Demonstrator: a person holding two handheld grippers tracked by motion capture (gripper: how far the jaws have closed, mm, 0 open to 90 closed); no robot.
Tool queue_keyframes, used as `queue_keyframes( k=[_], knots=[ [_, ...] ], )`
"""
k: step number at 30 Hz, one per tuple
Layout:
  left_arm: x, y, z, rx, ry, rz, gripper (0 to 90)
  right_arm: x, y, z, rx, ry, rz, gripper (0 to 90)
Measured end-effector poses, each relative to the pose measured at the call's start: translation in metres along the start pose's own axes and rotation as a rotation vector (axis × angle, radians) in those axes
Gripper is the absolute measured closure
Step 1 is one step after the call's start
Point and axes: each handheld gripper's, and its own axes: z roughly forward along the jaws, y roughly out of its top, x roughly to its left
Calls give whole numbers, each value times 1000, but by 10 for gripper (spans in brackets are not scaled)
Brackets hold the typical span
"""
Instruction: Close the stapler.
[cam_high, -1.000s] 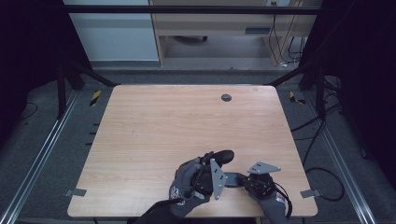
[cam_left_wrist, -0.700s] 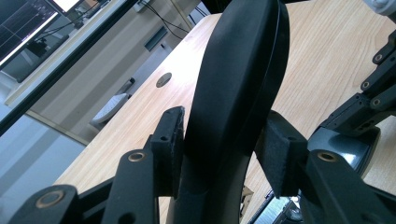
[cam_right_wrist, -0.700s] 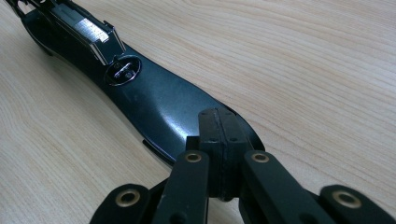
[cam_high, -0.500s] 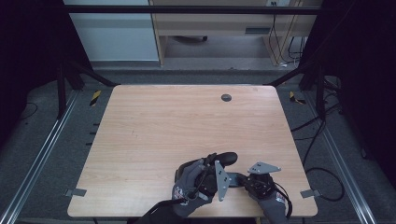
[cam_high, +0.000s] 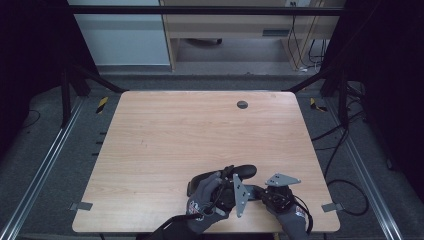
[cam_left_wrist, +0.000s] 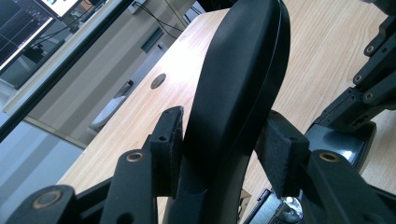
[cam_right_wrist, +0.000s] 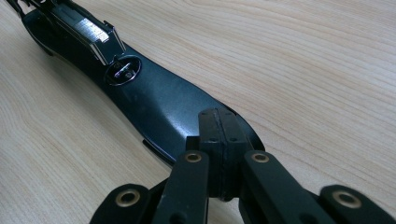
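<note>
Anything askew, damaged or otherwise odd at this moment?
Nothing stands out. The left gripper clamps the upper arm of a black stapler, swung open from its base near the table's front edge. The right gripper, jaws together, presses on the base. No visible damage.

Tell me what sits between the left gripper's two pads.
In the left gripper view, the stapler's black top arm fills the gap in the left gripper, both pads pressing its sides.
</note>
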Motion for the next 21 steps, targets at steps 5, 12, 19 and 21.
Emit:
queue_keyframes(
  k=[5,12,19,21],
  knots=[
    [-3,0,3,3,-3,18,524,0,0,0,2,1,3,900],
    [-7,-1,6,9,-13,33,519,0,0,0,1,5,8,900],
    [-11,-2,9,13,-22,44,514,0,0,0,1,3,7,900],
    [-11,-2,10,16,-24,50,513,0,0,0,0,3,7,900]
  ],
)
